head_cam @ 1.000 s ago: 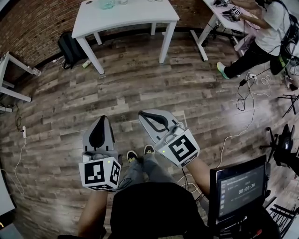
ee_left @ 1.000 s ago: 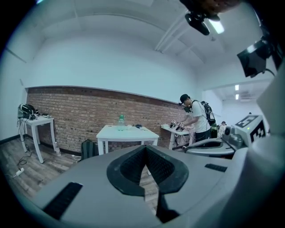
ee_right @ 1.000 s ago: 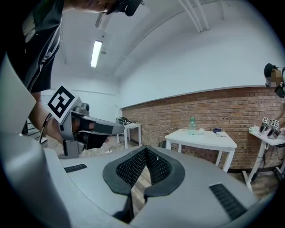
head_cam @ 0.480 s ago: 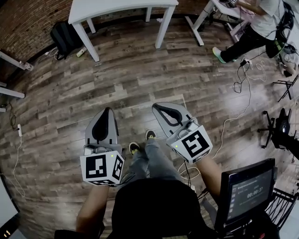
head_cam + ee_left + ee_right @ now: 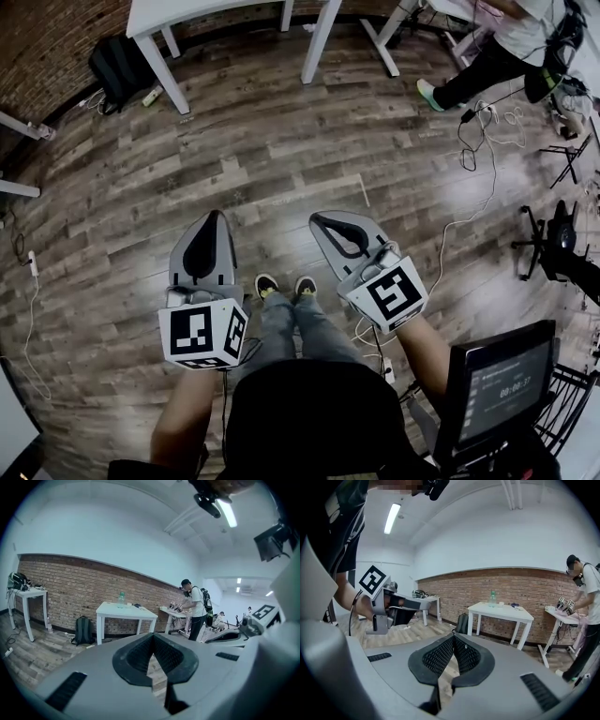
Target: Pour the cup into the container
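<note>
The floor (image 5: 281, 159) is worn wood with a dull sheen, the far wall (image 5: 47, 42) rough brick. The left gripper (image 5: 214, 218) and right gripper (image 5: 319, 222) are matt grey plastic, their pads (image 5: 440, 656) black and ribbed.

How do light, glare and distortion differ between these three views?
Head view: the fisheye curves the floor planks, and pale glare patches lie on them. Left gripper view: round black border, bluish cast, lamp blown out. Right gripper view: same round border, lamp bright at upper left.
</note>
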Available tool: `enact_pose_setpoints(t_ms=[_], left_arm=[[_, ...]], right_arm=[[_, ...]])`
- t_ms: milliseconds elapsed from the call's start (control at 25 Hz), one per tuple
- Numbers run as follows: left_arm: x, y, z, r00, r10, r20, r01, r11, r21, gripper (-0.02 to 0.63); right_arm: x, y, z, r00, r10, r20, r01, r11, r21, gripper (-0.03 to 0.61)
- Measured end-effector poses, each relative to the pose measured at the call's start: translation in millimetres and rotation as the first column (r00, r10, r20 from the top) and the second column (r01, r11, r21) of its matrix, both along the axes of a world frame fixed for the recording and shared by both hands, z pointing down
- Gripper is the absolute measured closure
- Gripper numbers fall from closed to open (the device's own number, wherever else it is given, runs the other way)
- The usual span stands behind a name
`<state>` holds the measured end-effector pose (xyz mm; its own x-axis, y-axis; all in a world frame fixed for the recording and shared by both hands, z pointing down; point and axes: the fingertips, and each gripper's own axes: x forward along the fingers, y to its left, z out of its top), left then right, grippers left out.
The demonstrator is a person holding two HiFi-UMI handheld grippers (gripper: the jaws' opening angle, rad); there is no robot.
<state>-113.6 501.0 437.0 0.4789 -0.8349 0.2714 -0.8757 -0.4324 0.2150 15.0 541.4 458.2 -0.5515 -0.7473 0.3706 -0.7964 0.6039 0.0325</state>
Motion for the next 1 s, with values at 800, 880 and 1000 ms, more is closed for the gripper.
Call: enact_pose_setpoints(t_ms=[800,880,1000], left_arm=[[71.5,83.9,-66.3,0.993,-0.104,0.055,0.093,0.981,0.172,0.617],[80.6,84.5,-90.0,0.991,-0.127,0.039,0.116,0.971,0.209,0.617],[85.1,95.6,-131.2,0.989,-0.149,0.009,0.141,0.954,0.264,0.617]], right_arm=[[16.8,46.7,-101.2,0.989,-0.003,0.150,-0.031,0.974,0.223,0.578],[19.1,50.4,-125.0,0.986,-0.005,0.167,-0.039,0.966,0.257,0.578],[20.4,68.3,-161.0,0.983,-0.021,0.181,-0.036,0.951,0.308,0.578]])
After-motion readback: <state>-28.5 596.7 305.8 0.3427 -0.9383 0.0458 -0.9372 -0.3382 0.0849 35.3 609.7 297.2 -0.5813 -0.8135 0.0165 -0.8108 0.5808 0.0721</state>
